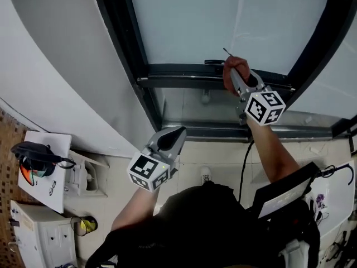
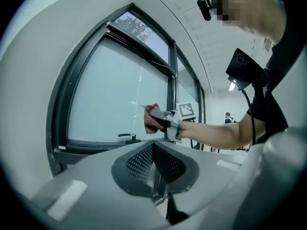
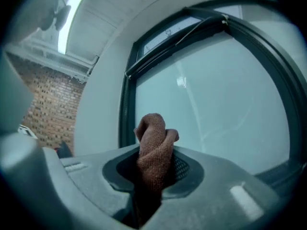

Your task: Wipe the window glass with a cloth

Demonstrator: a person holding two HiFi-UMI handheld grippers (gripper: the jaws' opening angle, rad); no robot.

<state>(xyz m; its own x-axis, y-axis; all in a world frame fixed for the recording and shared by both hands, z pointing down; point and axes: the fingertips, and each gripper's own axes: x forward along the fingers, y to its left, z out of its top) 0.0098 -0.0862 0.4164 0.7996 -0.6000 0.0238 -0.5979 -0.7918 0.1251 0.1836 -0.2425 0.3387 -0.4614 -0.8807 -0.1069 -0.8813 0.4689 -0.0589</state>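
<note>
Right hand-held gripper (image 3: 154,174) clamps a brown cloth (image 3: 153,138) before the window glass (image 3: 216,95); left hand-held gripper (image 2: 154,169) is closed, empty.

Black goggles (image 1: 34,152) with orange lenses rest on a white board (image 1: 51,180), near a white cabinet (image 1: 33,242). A brick wall (image 3: 45,111) runs beneath a ceiling light (image 3: 72,11). A distant person (image 2: 228,117) stands down the room.

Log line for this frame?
right gripper: shut on brown cloth, near window glass lower edge | left gripper: shut, empty, off glass
</note>
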